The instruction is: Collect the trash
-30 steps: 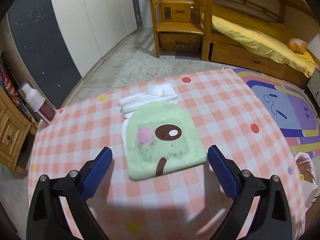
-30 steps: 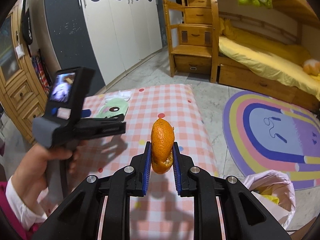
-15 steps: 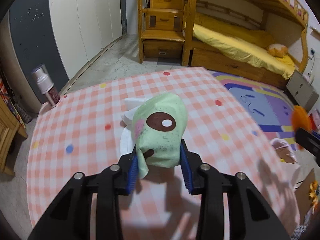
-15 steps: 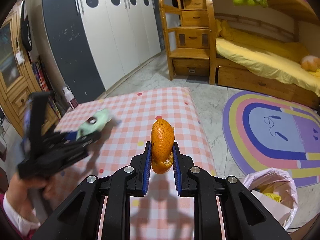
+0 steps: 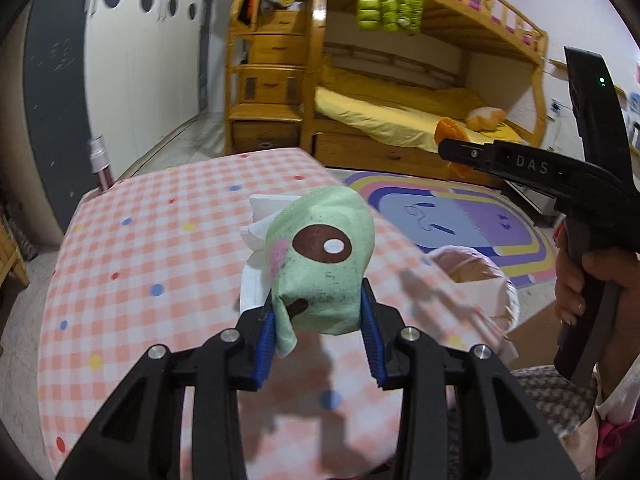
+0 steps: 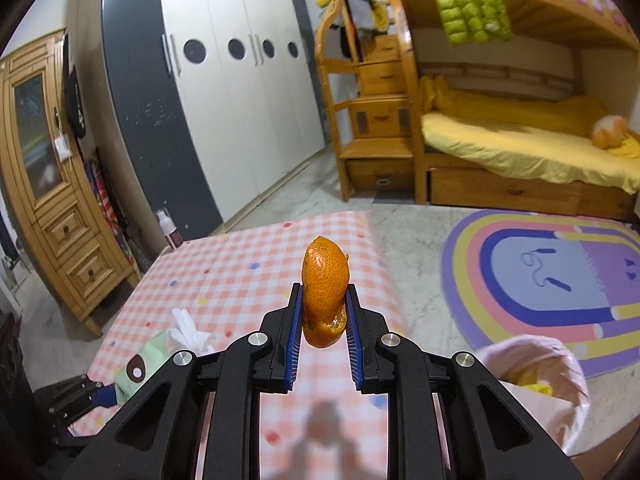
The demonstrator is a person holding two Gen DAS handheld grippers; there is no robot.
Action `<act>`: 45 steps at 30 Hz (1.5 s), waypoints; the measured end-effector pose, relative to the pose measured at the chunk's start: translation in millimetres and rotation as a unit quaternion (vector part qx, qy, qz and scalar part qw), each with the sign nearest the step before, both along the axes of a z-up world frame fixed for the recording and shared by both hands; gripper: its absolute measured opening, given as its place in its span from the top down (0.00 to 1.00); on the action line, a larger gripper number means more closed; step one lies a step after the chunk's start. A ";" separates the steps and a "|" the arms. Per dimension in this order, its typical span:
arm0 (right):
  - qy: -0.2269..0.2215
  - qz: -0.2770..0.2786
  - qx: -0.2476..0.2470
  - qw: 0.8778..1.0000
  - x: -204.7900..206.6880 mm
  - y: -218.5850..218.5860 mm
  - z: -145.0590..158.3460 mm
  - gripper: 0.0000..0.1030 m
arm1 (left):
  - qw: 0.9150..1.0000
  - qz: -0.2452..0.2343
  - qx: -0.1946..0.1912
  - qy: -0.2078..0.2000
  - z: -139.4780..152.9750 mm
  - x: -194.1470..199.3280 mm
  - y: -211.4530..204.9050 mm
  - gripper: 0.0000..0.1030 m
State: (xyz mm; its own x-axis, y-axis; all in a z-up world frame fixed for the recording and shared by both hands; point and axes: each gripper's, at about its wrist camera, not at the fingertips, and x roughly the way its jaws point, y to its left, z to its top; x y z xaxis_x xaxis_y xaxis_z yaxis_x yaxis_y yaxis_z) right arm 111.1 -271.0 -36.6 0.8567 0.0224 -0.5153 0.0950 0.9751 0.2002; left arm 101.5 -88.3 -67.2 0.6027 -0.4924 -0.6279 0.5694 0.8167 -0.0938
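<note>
My left gripper (image 5: 320, 332) is clamped on a green tissue pack (image 5: 320, 268), white tissues (image 5: 260, 220) sticking out, lifted above the checkered table (image 5: 160, 240). My right gripper (image 6: 320, 336) pinches an orange peel (image 6: 324, 292). Pink trash bag (image 6: 536, 360) sits on the floor beside the table.

The letters "DAS" stand in pale print along the black side of the right gripper (image 5: 456, 152).
</note>
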 end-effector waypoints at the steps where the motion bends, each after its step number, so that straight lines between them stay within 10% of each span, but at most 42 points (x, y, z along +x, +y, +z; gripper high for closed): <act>1: 0.000 -0.005 -0.002 1.000 -9.9 -6.7 -0.3 0.80 | 1.000 -0.008 0.000 -0.001 0.9 -2.5 -7.7 0.66; 15: 0.071 -0.136 -0.013 0.988 -107.8 -130.0 -56.2 0.79 | 0.981 -0.193 0.013 0.028 -4.7 -25.2 -183.7 0.65; 25: 0.104 -0.161 0.025 0.981 -103.9 -187.6 -101.5 0.72 | 0.973 -0.220 0.019 0.065 -29.1 -7.5 -258.2 0.58; 28: 0.105 -0.166 0.034 0.980 -106.6 -194.2 -105.8 0.44 | 0.975 -0.214 0.012 0.064 -29.9 -2.6 -260.7 0.34; 45: 0.051 -0.161 0.018 0.985 -151.7 -141.9 -29.5 0.26 | 0.992 -0.126 -0.001 0.019 22.5 -18.7 -183.6 0.25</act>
